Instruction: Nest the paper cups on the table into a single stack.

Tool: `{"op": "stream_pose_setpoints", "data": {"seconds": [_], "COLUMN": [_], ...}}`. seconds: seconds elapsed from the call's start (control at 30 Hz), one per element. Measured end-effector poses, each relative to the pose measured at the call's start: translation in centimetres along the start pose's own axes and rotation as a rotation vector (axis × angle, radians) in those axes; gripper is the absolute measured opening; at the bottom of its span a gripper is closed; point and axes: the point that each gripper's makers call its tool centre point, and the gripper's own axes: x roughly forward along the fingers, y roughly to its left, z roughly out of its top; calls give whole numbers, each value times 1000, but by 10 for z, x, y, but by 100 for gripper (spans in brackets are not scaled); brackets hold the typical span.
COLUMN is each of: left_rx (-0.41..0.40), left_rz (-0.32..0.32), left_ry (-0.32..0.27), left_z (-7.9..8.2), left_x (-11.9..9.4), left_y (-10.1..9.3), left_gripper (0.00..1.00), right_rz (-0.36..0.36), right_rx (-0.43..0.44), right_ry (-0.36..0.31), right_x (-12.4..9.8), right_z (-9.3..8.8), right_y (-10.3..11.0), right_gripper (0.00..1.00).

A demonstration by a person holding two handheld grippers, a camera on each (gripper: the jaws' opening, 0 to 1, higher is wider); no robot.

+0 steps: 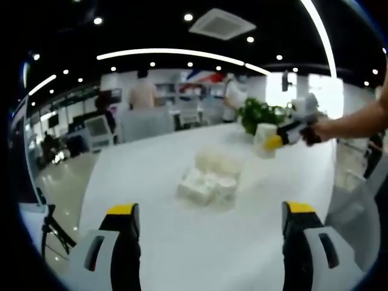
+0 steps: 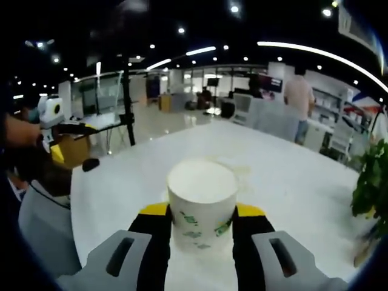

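- My right gripper [image 2: 202,221] is clenched on a white paper cup with green printed marks [image 2: 202,203], upside down, wedged between my yellow-tipped jaws above the round white table [image 2: 291,182].
- My left gripper [image 1: 209,221] stands released, jaws wide apart with nothing between them.
- Ahead of the left jaws, a blurred cluster of white paper cups [image 1: 209,179] rests on the tabletop.
- A green leafy plant [image 1: 257,114] sits beyond that cluster.
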Motion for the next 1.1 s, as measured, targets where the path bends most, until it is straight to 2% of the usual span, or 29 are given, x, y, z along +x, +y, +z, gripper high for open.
{"op": "stream_pose_setpoints", "data": {"seconds": [0.63, 1.1], "left_rx": [24, 33], "left_rz": [-46, -79], "left_ry": [-15, -18], "left_z": [19, 26], "left_x": [15, 17], "left_y": [-25, -42], "left_gripper": [95, 94], "right_rz": [103, 152], "right_rx": [-51, -79], "right_ry": [-8, 11], "right_x": [-4, -8], "right_z": [10, 3], "right_y": [51, 86], "right_gripper": [36, 36]}}
